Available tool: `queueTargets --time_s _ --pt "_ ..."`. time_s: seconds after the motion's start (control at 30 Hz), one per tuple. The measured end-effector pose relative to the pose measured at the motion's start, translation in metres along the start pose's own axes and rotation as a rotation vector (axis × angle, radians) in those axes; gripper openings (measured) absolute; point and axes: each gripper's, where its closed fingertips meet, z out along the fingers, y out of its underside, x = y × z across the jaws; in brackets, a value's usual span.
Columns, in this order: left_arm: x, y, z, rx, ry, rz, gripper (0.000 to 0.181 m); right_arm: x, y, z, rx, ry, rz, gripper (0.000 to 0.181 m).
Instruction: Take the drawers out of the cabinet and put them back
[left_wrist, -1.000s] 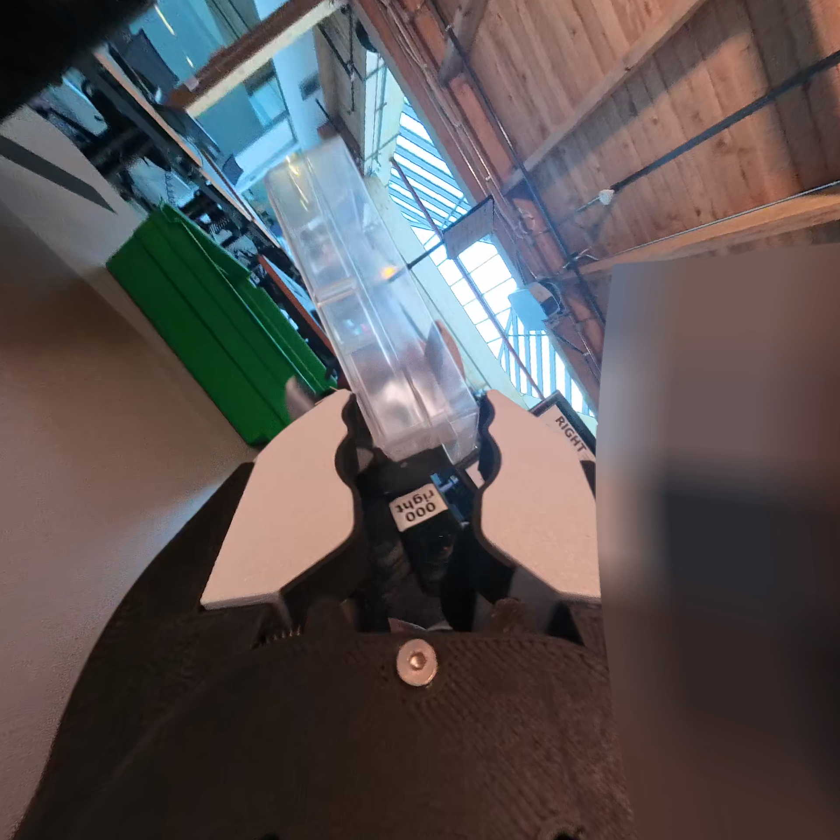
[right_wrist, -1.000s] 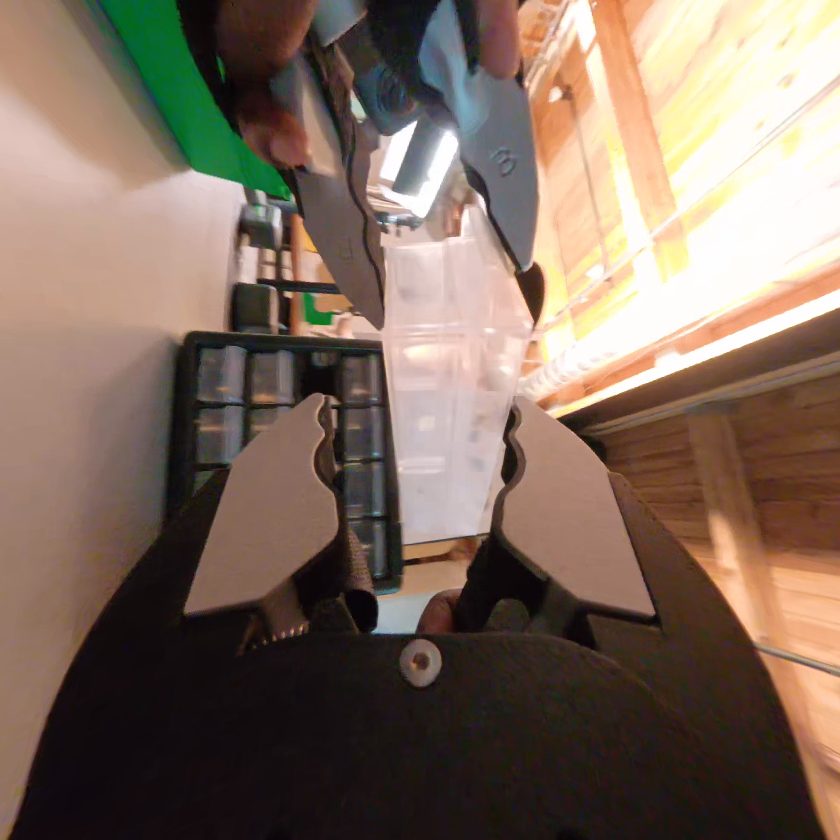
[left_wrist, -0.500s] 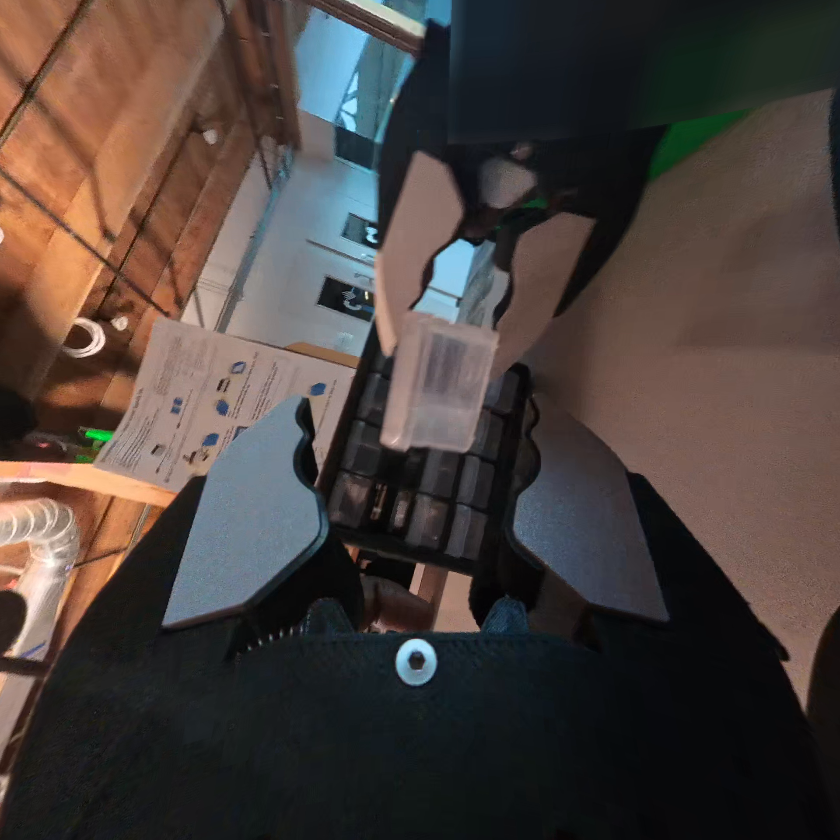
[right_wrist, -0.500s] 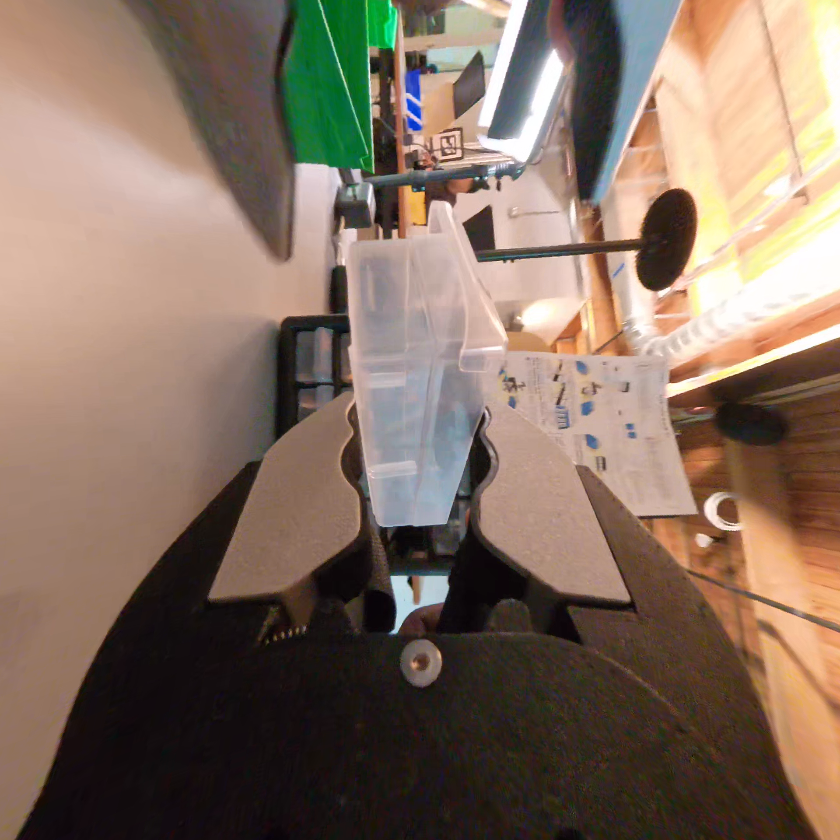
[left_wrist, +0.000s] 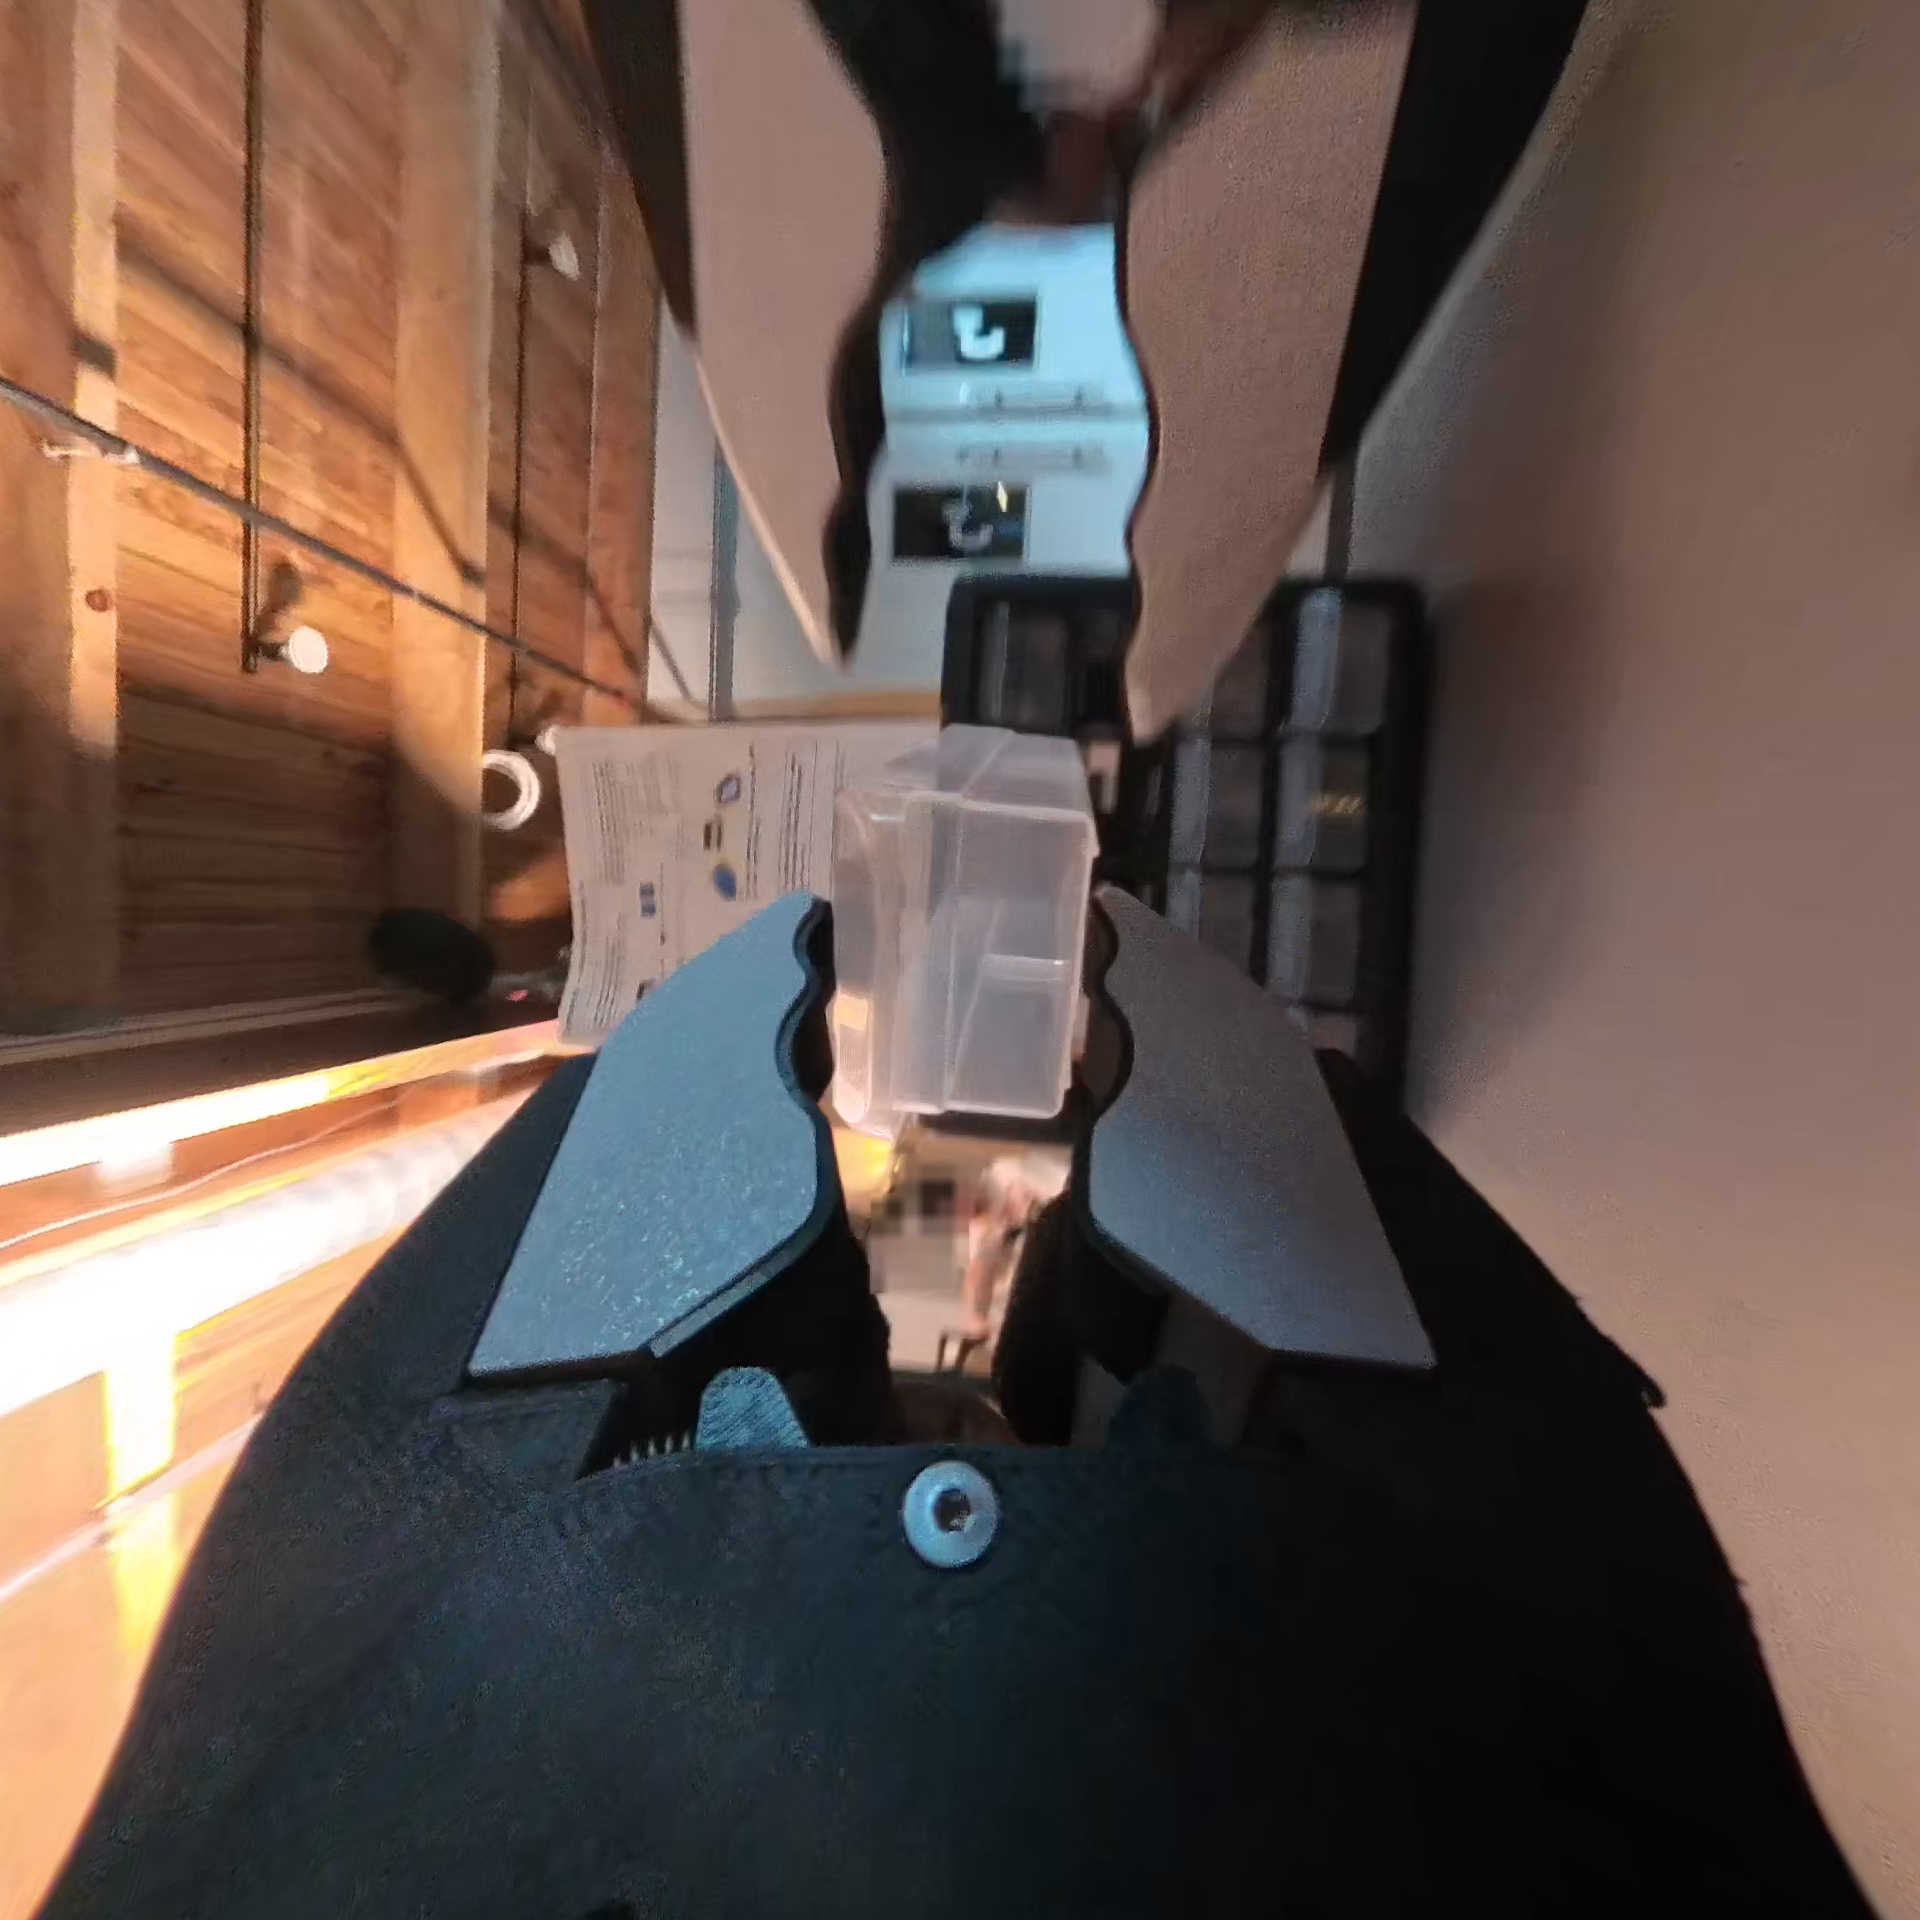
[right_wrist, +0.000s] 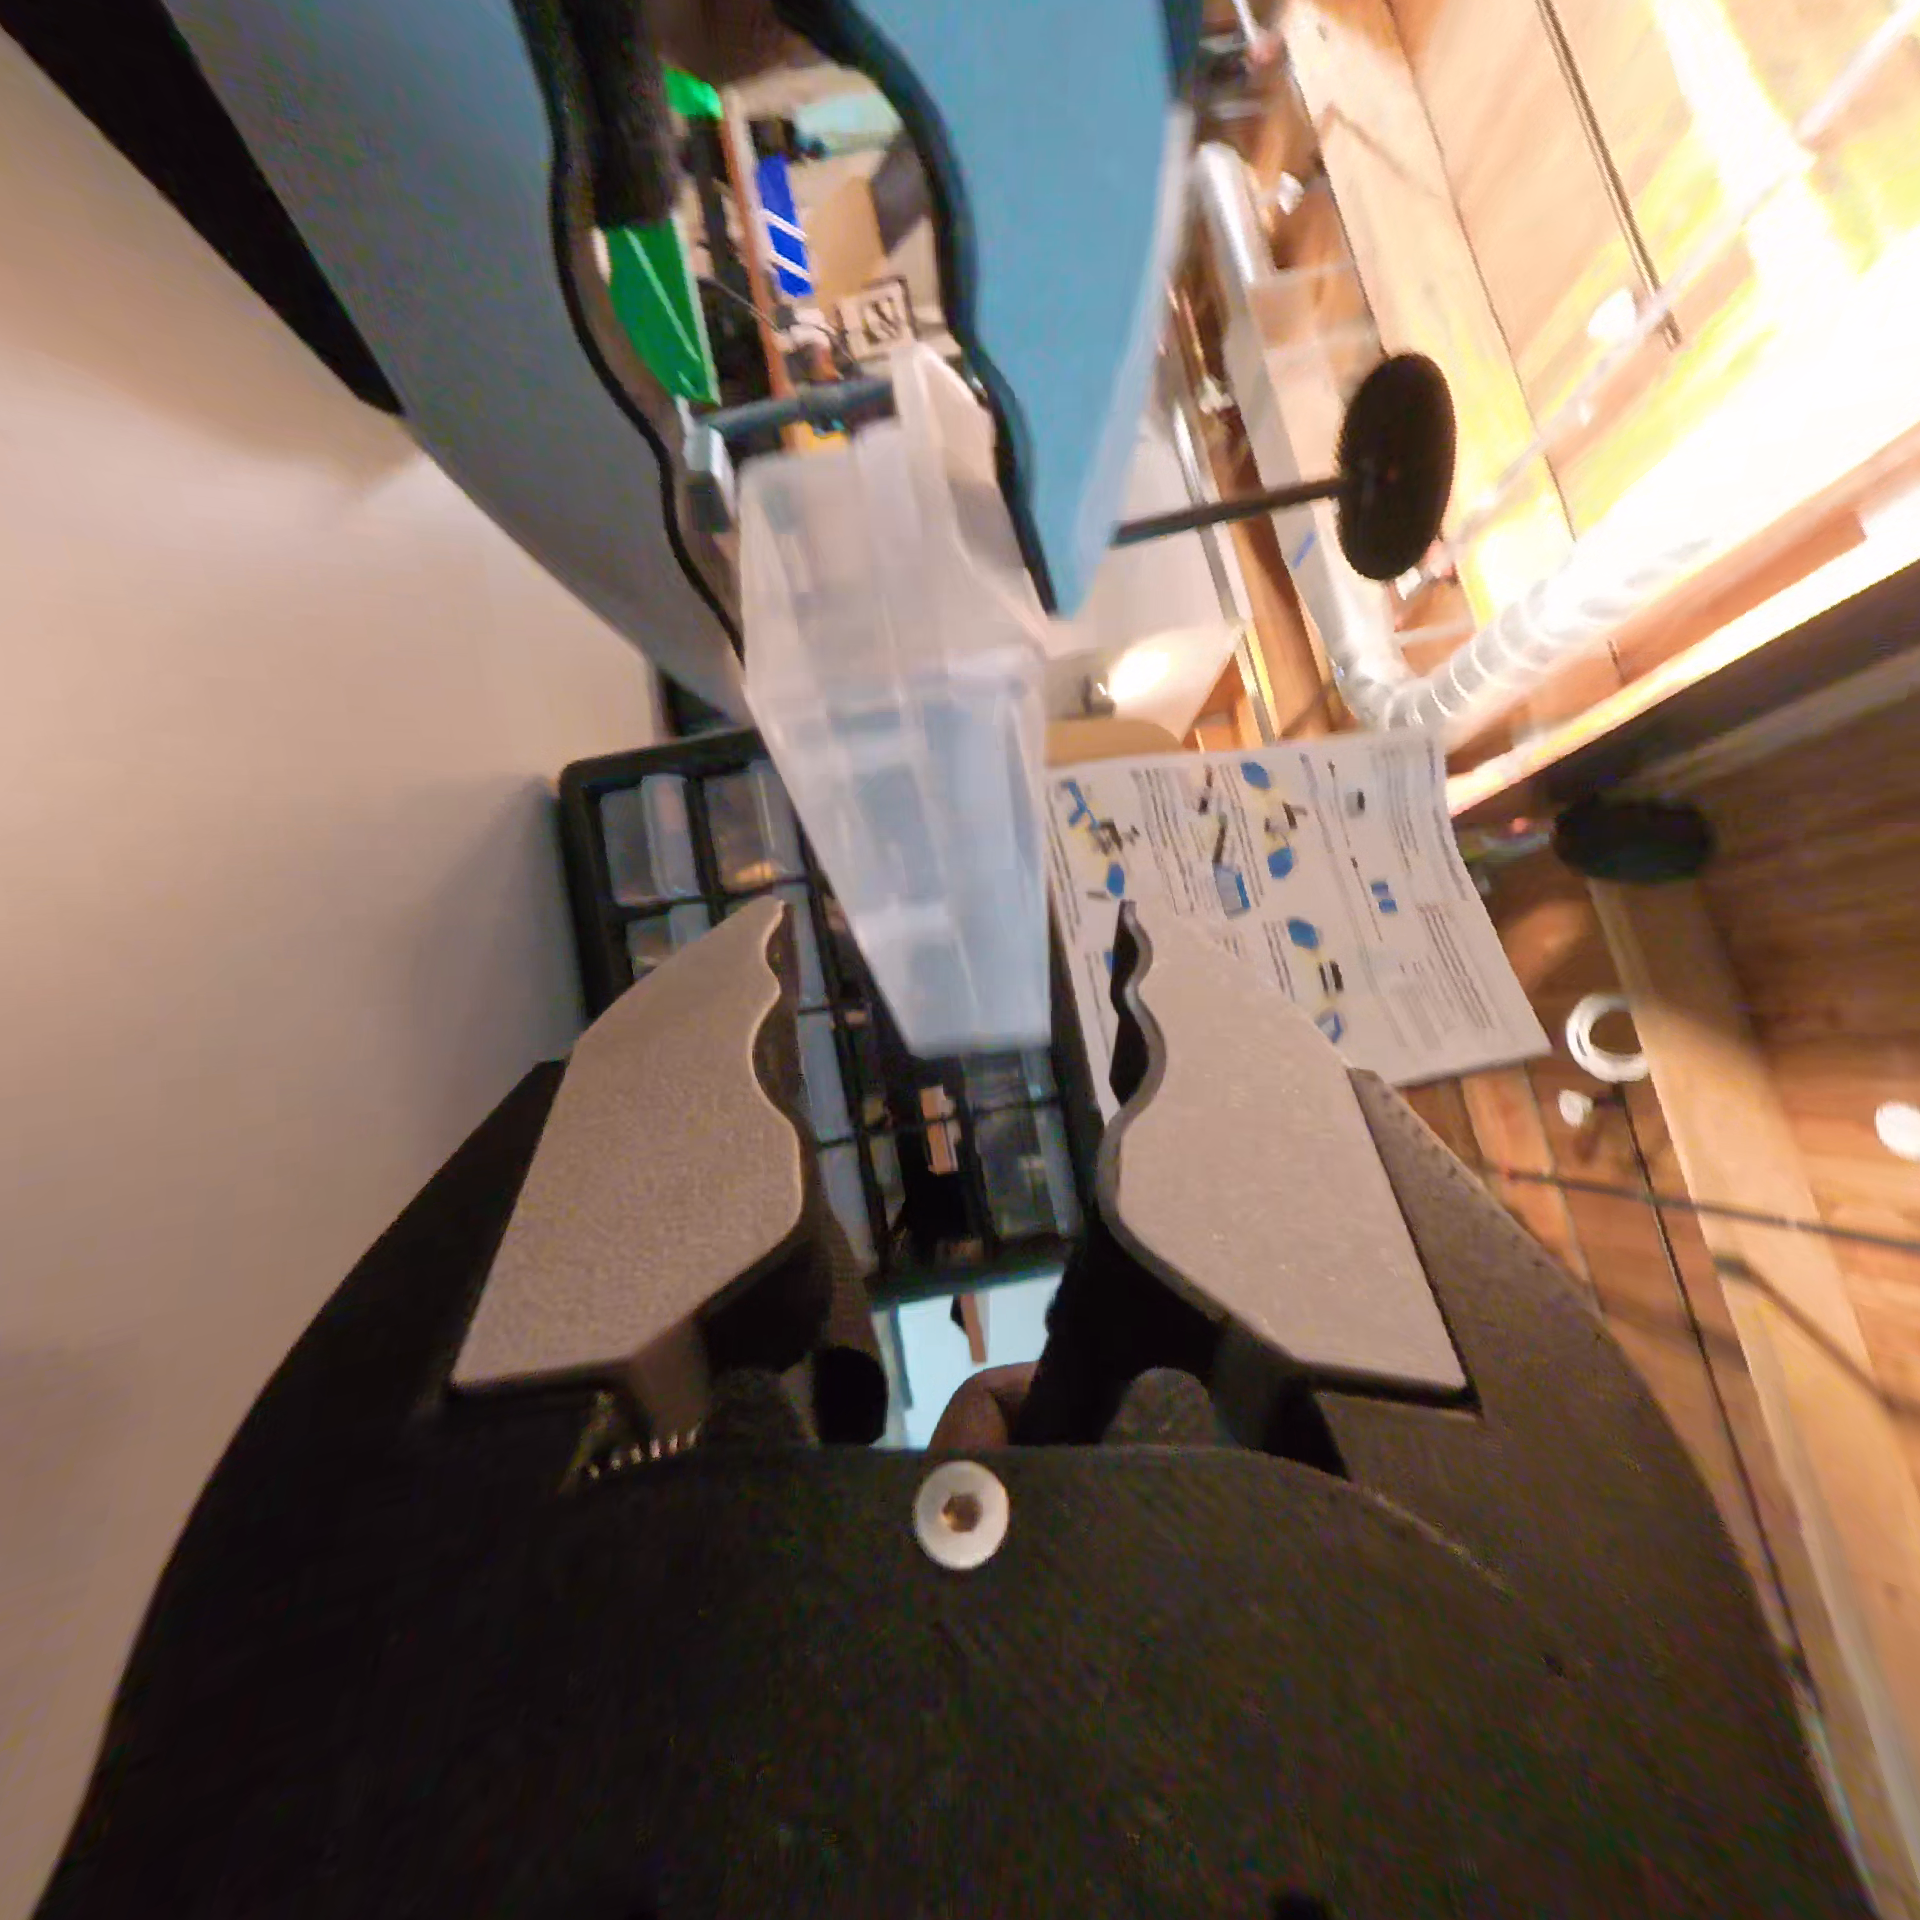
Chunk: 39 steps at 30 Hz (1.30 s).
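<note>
My left gripper (left_wrist: 961, 925) pinches a clear plastic drawer (left_wrist: 961, 935) between its fingers. My right gripper (right_wrist: 951, 925) is spread, its fingers beside the drawer's far end (right_wrist: 914, 790) without clearly touching it. Behind the drawer stands the black cabinet (left_wrist: 1340, 821) on the pale worktop (left_wrist: 1662, 727), with a printed sheet (right_wrist: 1309, 894) just beside it.

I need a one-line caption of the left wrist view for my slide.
Left gripper clamps a clear plastic drawer, facing the black drawer cabinet; the open right gripper hangs above.
</note>
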Motion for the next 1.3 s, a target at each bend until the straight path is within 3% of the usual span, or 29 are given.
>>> queueTargets --time_s 0.03,0.13,0.3,0.47,0.9,1.3 --pt "0.002 0.011 0.004 -0.052 0.010 0.015 0.046 0.003 0.007 -0.004 -0.021 0.024 0.027 0.057" --pt "0.015 0.037 0.017 -0.161 0.091 -0.005 0.046 -0.001 0.030 -0.019 -0.093 0.050 0.124 0.055" --pt "0.018 0.059 0.037 -0.258 0.159 -0.041 0.046 -0.020 0.053 -0.039 -0.166 0.042 0.315 0.051" --pt "0.024 0.078 0.054 -0.307 0.164 -0.046 0.045 -0.022 0.056 -0.043 -0.165 0.041 0.400 0.053" --pt "0.035 0.100 0.077 -0.385 0.141 0.006 0.045 -0.024 0.068 -0.039 -0.140 -0.043 0.988 0.082" --pt "0.036 0.098 0.093 -0.354 0.155 0.001 0.046 -0.025 0.069 -0.039 -0.135 -0.047 1.005 0.080"
